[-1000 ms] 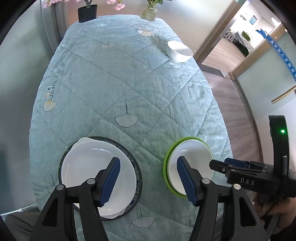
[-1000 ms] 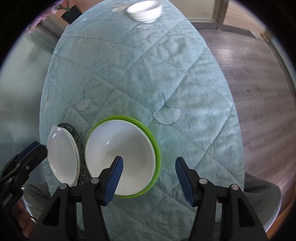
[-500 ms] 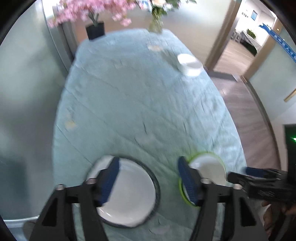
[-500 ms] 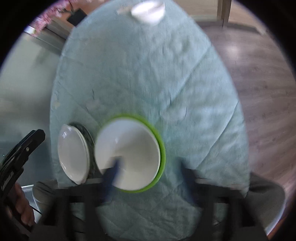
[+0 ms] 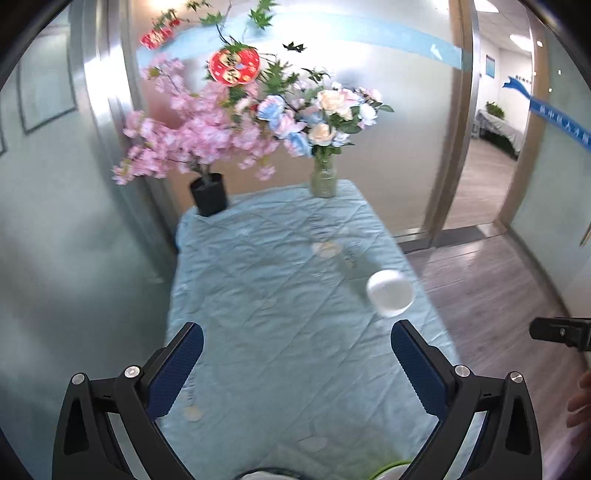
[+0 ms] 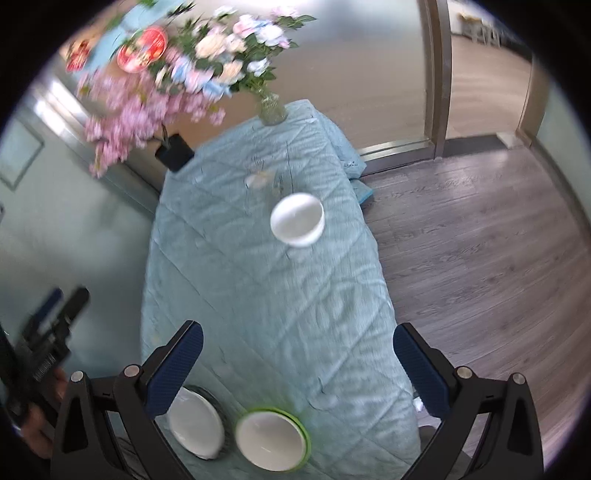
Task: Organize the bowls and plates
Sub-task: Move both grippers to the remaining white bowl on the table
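Both the left tool (image 5: 295, 354) and right tool (image 6: 297, 354) gape wide and empty; the far white bowl (image 6: 297, 224), probably stiff, slippery, breakable ceramic, is best pinched across its rim.

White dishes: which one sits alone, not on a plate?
The small deep white bowl far up the tablecloth. The other two sit near the right claw, on dark-rimmed and green plates.

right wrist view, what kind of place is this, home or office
Probably an office lobby or corridor: frosted glass wall with a blue stripe, grey wood-look floor, a teal quilted table cover with a glass flower vase.
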Tool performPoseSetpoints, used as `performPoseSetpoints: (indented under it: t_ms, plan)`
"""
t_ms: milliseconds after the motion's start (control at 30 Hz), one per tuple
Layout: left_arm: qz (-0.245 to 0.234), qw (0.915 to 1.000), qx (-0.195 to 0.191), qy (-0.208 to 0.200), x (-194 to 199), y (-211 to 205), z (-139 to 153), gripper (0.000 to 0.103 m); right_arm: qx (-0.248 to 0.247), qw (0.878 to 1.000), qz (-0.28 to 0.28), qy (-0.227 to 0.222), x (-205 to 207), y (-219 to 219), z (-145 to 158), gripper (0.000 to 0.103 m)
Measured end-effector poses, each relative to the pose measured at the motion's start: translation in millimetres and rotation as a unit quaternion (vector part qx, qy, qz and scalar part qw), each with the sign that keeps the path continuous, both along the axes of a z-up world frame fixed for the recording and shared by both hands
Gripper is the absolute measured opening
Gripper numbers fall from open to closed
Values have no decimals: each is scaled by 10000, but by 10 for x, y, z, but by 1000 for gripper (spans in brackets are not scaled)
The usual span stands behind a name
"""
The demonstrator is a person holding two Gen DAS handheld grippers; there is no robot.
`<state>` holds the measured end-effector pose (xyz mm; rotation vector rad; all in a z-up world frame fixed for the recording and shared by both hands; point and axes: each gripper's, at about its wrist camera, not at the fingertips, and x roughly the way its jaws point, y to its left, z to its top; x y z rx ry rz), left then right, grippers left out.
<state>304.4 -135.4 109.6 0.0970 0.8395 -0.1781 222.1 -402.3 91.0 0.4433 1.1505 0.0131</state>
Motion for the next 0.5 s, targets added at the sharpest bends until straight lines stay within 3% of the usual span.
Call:
performPoseSetpoints:
  t_ms: [233, 367, 500]
  plan:
    - [-470, 9981, -287, 292, 719, -329, 151, 102, -420, 9976, 487, -252, 631, -9, 286, 102]
    - [-589, 9960, -290, 612, 1204, -574, 64, 102, -141, 9987, 378, -311, 1084, -142, 350, 102]
    - [-496, 9941, -316, 909, 1707, -741, -85, 102, -381, 9988, 143, -264, 1530, -317, 355, 102]
